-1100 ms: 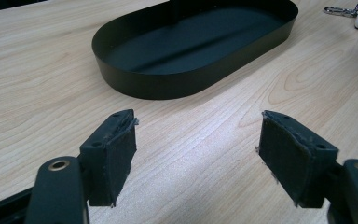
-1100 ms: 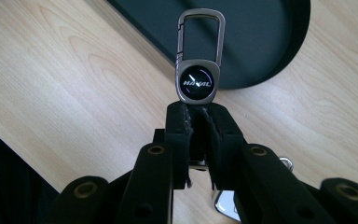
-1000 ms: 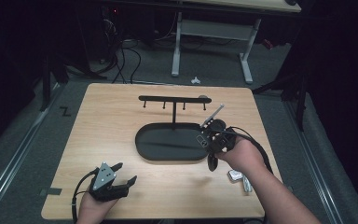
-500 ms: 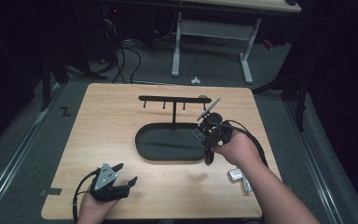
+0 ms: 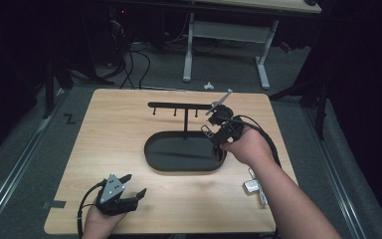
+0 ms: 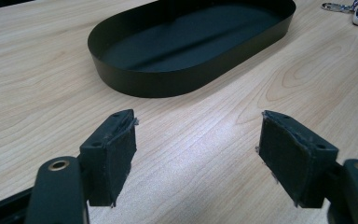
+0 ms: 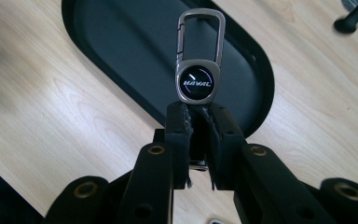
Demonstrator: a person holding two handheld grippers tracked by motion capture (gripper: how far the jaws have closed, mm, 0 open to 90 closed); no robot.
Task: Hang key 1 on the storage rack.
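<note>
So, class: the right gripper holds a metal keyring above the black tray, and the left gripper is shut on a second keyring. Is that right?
Not quite. The left gripper is open with nothing between its jaws, as the left gripper view shows. The right gripper does hold the metal keyring above the black tray.

A black oval tray [image 5: 155, 159] occupies the middle of the wooden table [image 5: 109, 129], a hook rack [image 5: 179, 105] standing just behind it. Bare wood lies open along the left side and front edge; a car key [image 5: 251, 186] sits at the right.
</note>
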